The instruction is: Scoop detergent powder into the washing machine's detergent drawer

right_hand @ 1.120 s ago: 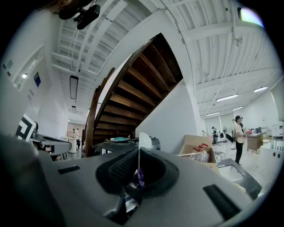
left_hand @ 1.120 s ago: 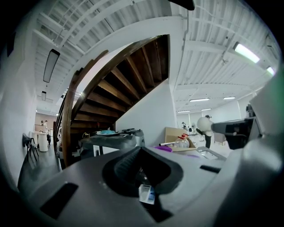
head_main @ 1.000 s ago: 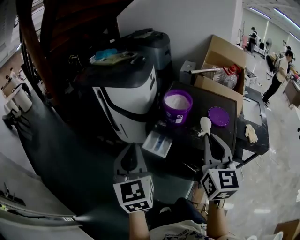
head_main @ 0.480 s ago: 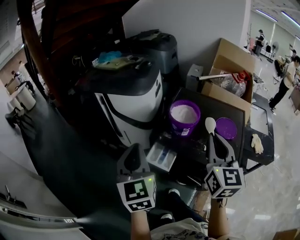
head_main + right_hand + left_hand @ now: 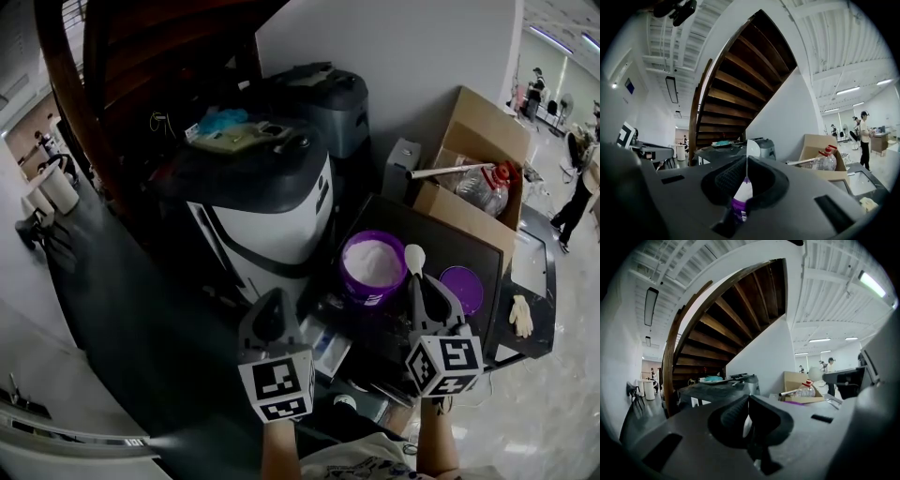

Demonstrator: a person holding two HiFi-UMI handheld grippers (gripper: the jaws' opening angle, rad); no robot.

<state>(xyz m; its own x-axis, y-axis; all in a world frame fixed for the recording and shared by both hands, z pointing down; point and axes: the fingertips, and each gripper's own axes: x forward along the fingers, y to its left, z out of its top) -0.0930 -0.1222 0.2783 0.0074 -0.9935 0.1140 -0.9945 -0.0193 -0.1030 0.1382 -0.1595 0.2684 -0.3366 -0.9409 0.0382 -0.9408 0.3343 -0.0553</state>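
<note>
Grips a white scoop with the right gripper, jaws closed tight on its handle, bowl standing up past the tips. Holds the left gripper alongside, jaws pressed together with nothing between them. Just ahead of the right jaws and a little to their left: an open purple tub of white detergent powder on the dark desk, with the scoop's bowl at its right rim in the head view; touching or not, cannot tell. Just right of the right jaws, flat on the desk: the purple lid. Between the two pairs of jaws, nearer the left ones: the detergent drawer, pulled out, white with a blue part inside, partly hidden behind the left gripper. Ahead of the left jaws: the white and black washing machine. Well to the right of the right jaws: an open cardboard box and a pale glove
</note>
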